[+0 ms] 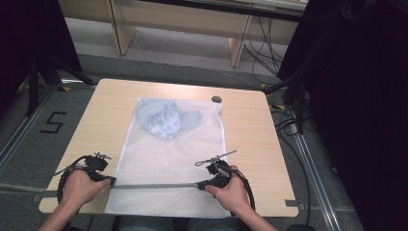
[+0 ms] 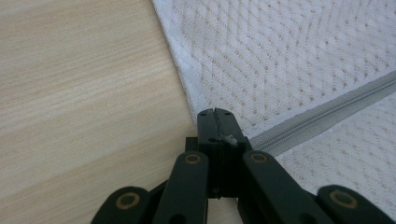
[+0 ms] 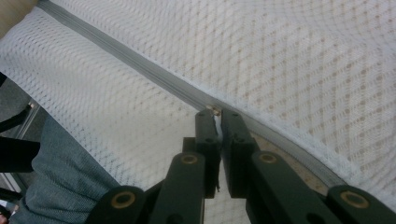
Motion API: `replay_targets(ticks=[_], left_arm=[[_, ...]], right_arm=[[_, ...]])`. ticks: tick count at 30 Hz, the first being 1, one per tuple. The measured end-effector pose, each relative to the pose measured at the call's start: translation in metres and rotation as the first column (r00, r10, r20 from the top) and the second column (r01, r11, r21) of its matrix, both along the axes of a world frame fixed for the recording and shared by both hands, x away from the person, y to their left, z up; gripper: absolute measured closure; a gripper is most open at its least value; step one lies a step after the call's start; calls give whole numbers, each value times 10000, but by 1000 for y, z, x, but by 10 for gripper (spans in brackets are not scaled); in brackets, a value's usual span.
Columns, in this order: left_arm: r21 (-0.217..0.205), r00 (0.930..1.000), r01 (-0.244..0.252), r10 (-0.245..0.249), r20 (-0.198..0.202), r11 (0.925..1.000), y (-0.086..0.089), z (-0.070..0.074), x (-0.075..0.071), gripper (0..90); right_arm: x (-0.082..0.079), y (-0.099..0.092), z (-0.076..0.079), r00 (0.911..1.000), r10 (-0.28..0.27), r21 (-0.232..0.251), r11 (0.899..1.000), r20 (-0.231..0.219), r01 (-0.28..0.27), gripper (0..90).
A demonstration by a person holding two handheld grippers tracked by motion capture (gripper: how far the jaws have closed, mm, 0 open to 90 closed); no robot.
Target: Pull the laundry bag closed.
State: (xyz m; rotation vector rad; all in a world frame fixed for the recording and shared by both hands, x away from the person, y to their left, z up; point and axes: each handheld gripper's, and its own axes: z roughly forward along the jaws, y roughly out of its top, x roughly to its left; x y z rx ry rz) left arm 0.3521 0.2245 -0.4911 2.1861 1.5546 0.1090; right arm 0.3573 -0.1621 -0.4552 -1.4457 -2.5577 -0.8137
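Both claws clamp the mesh bag's (image 1: pixel 168 159) zipper (image 2: pixel 322 116); the high view adds bundled cloth (image 1: pixel 166 119) inside.

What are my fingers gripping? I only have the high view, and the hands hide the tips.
Observer: The right gripper is shut on the zip pull, on the grey zip of the mesh bag.
Operator: And the left?
Observer: The left gripper is shut on the bag's edge, at the zip's end; a bit of white mesh shows between its fingers.
Operator: Is the zip open behind the pull?
Observer: Past the right fingers, the two sides gape apart and something tan shows in the gap; from the pull toward the left gripper it looks closed.
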Motion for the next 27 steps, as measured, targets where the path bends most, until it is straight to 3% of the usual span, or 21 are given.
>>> replay_targets(ticks=[15, 16, 22, 24, 27], left_arm=[[7, 10000, 5, -5, 4, 10000, 0, 0, 0, 900], [6, 10000, 5, -5, -5, 10000, 0, 0, 0, 900], [20, 10000, 0, 0, 6, 10000, 0, 0, 0, 900], [-22, 9996, -250, 250, 87, 9997, -2, -1, 0, 900], [18, 10000, 0, 0, 8, 10000, 0, 0, 0, 900]], right_arm=[[0, -5, 0, 9999, -92, 38, 10000, -75, 92, 870], [1, -6, -1, 9999, 95, 68, 9999, 94, -95, 870], [1, -11, -1, 9999, 11, 76, 10000, 111, -12, 870], [1, -12, -1, 10000, 5, 63, 10000, 43, -5, 870], [1, -13, -1, 10000, 13, 120, 9999, 39, -14, 870]])
